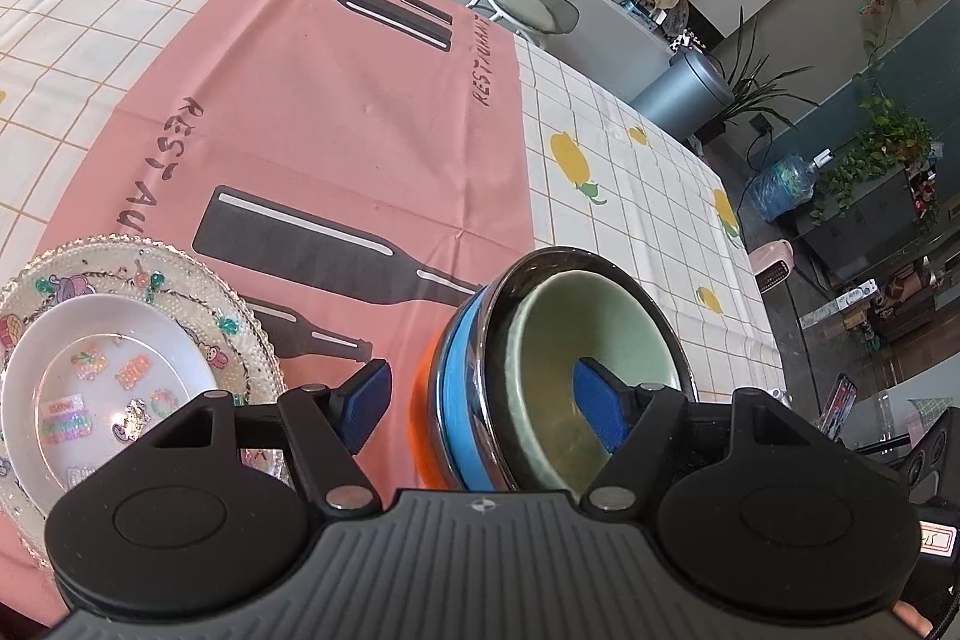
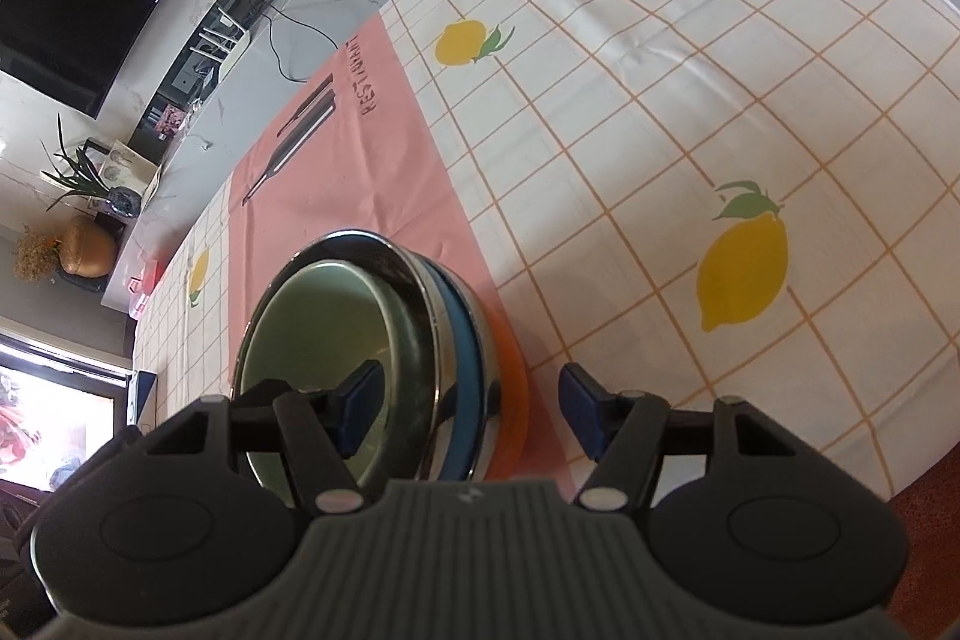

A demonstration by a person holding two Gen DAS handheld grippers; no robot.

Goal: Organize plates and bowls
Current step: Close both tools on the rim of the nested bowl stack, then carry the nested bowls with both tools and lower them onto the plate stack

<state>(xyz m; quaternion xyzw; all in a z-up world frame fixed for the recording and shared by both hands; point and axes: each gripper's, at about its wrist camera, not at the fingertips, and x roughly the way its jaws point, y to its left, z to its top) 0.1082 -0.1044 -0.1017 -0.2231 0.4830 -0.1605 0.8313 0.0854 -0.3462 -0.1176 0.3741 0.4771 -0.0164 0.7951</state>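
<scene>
Left wrist view gives me the nested bowls [image 1: 540, 370]: a pale green bowl [image 1: 594, 334] sits inside a steel bowl [image 1: 498, 340], which sits in a blue one [image 1: 456, 376] over an orange one [image 1: 423, 400], all on the pink cloth [image 1: 336, 112] of the bench [image 1: 648, 196]. I read them as nested to save room and to move as one. My left tongs [image 1: 480, 403] are spread wide, one pad inside the green bowl, the other outside the stack, pressing nothing. In the right wrist view my right tongs [image 2: 465, 409] straddle the opposite rim, also released, one pad inside and one outside. To the left, apart from the stack, a white dish [image 1: 102, 370] rests on a patterned glass plate [image 1: 240, 304], the nearest thing I could knock. The rest of the lemon-print cloth is bare.
</scene>
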